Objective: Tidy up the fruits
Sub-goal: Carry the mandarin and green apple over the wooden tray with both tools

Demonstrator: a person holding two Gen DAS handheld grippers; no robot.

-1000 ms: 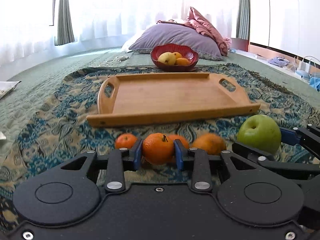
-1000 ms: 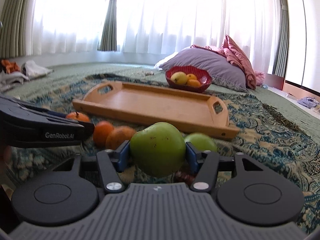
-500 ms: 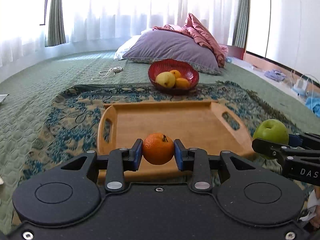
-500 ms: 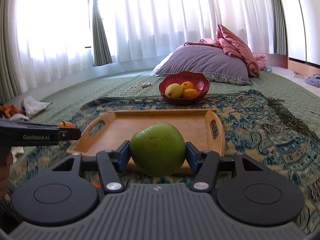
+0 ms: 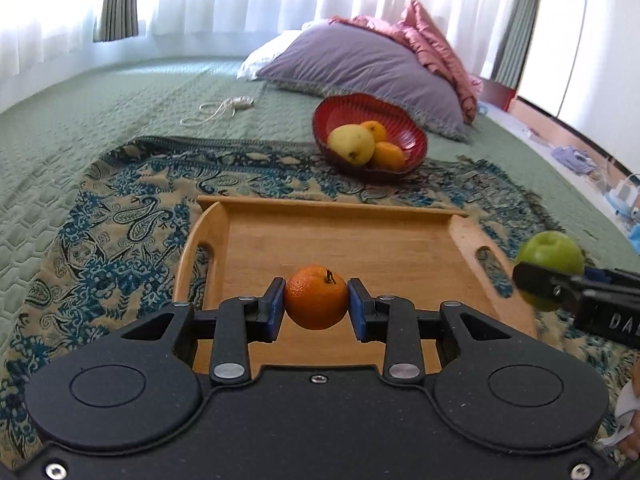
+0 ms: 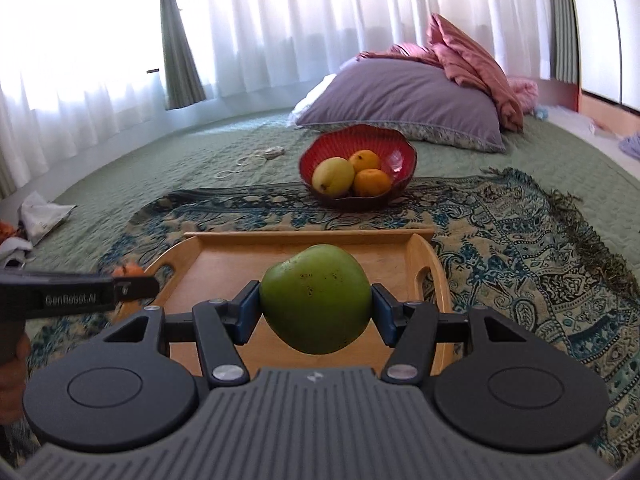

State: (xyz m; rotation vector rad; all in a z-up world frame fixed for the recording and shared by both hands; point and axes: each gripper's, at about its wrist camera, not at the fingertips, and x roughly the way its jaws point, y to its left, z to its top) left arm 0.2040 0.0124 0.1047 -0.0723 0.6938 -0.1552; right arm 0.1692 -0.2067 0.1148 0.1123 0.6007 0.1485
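My left gripper (image 5: pixel 316 304) is shut on a small orange tangerine (image 5: pixel 316 297), held in the air above the near part of the wooden tray (image 5: pixel 360 236). My right gripper (image 6: pixel 316 308) is shut on a large green apple (image 6: pixel 316 298), also above the tray (image 6: pixel 224 264). In the left wrist view the apple (image 5: pixel 550 254) and the right gripper's finger show at the right edge. The left gripper's finger (image 6: pixel 120 286) shows at the left of the right wrist view. Beyond the tray stands a red bowl (image 5: pixel 370 136) with a yellow fruit and two oranges.
The tray lies on a patterned blue and beige throw (image 6: pixel 520 232) over a green quilted bed. A purple pillow (image 6: pixel 400 96) and pink bedding lie behind the bowl. A white cord (image 5: pixel 220 110) lies at the back left. Curtains line the back.
Both grippers have risen and moved forward with their fruit, from the row of loose fruit in front of the tray to above the tray. The bowl looks nearer.
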